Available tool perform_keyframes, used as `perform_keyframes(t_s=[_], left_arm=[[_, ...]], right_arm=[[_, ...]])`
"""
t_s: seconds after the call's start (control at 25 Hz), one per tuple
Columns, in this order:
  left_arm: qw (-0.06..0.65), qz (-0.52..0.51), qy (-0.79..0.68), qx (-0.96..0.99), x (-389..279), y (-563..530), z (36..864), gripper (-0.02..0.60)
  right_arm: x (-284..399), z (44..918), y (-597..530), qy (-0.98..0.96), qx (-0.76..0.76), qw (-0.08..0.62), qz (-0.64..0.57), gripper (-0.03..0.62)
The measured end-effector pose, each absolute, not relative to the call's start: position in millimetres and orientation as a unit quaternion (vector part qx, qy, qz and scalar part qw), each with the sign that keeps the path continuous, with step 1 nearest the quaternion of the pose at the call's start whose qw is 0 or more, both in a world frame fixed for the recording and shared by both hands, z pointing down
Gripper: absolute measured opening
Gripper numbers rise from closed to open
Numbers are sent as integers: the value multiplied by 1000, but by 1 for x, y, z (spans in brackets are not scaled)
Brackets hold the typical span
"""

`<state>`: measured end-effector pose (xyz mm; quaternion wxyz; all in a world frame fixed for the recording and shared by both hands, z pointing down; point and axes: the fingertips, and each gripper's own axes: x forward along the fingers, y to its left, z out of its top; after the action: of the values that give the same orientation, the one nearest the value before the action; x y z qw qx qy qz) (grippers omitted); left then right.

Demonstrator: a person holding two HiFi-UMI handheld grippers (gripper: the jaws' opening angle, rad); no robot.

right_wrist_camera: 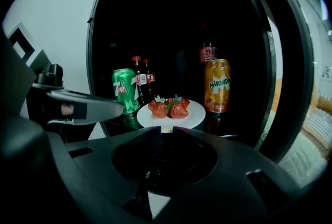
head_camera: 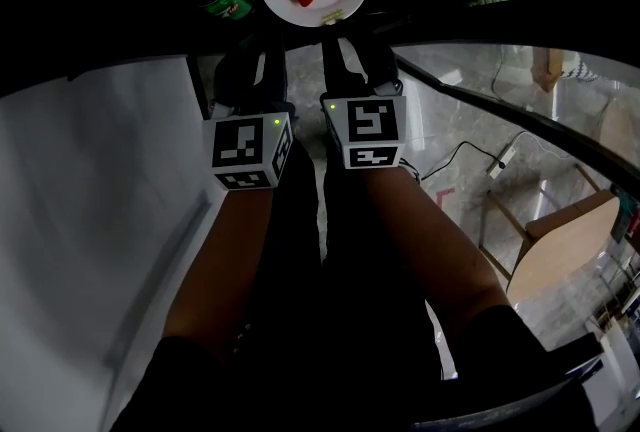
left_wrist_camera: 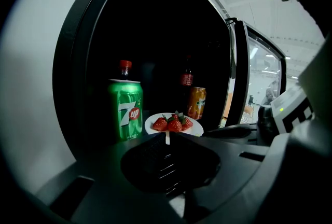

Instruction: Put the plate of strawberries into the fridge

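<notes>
so the plate of strawberries (right_wrist_camera: 179, 123) is sitting inside the fridge (right_wrist_camera: 166, 21) between 2 cans, the green 7up can (right_wrist_camera: 124, 91) and the orange Mirinda can (right_wrist_camera: 217, 85), right gripper (right_wrist_camera: 165, 132) pinching its near rim, left gripper (left_wrist_camera: 167, 137) just beside, jaws squeezed nearly together on nothing

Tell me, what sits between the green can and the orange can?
The plate of strawberries, between the green can and orange can, in the right gripper view.
</notes>
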<state>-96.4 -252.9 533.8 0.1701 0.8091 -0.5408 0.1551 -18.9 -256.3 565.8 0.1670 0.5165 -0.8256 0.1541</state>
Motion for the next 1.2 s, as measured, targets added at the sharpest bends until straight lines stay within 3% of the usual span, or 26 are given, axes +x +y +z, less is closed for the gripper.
perform_keyframes(t_s=[1.2], left_arm=[[156, 141, -534, 819, -82, -256, 522, 8]], right_arm=[[3, 543, -263, -819, 537, 142, 142, 54]])
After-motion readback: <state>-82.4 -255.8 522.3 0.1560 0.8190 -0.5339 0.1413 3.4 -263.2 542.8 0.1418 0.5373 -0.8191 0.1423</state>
